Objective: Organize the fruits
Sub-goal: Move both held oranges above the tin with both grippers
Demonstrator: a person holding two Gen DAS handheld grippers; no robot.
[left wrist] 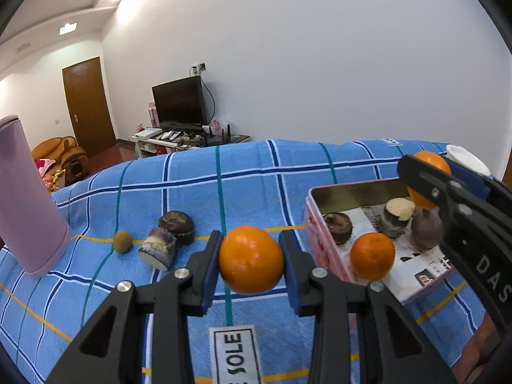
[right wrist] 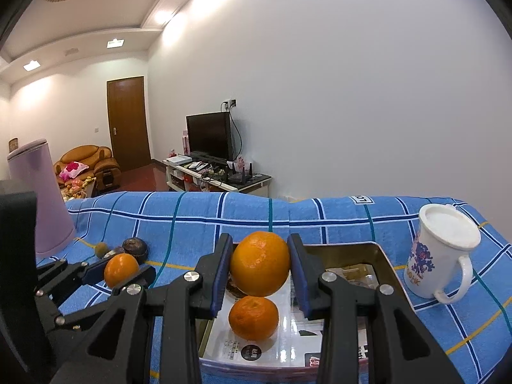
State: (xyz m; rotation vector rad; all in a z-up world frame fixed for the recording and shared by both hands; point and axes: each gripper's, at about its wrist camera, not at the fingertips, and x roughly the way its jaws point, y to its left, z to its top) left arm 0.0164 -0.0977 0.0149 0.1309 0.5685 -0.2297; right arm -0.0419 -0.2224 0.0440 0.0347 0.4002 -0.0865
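My left gripper [left wrist: 251,259] is shut on an orange [left wrist: 251,260], held above the blue checked cloth just left of the pink tin box [left wrist: 312,224]. My right gripper [right wrist: 260,264] is shut on another orange [right wrist: 260,264] and holds it over the tin [right wrist: 385,257]. A third orange [right wrist: 253,318] lies in the tin with several dark purple fruits [left wrist: 337,227]. On the cloth left of the tin lie a dark mangosteen [left wrist: 176,226], a cut purple piece [left wrist: 158,249] and a small brown round fruit [left wrist: 122,241].
A tall lilac tumbler [left wrist: 28,204] stands at the cloth's left. A white lidded mug [right wrist: 443,252] stands right of the tin. Beyond the cloth's far edge are a TV stand, a sofa and a door.
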